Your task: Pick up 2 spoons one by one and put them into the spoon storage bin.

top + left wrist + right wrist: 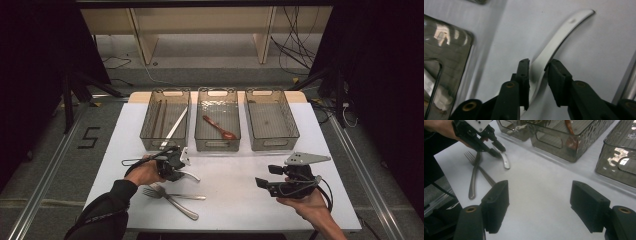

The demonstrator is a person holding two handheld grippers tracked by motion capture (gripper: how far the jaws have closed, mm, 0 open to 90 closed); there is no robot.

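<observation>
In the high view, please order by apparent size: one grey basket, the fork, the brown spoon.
1. grey basket, clearly largest.
2. fork.
3. brown spoon, shortest, though it lies farther from the camera, so this ranking is unsure.

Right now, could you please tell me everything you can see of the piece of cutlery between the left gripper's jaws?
The utensil is shiny silver metal with a flat, gently curved handle widening to a rounded end. It lies on the white table, in front of the leftmost bin. The left gripper straddles its narrow middle, jaws against both edges. Its head is hidden.
</observation>
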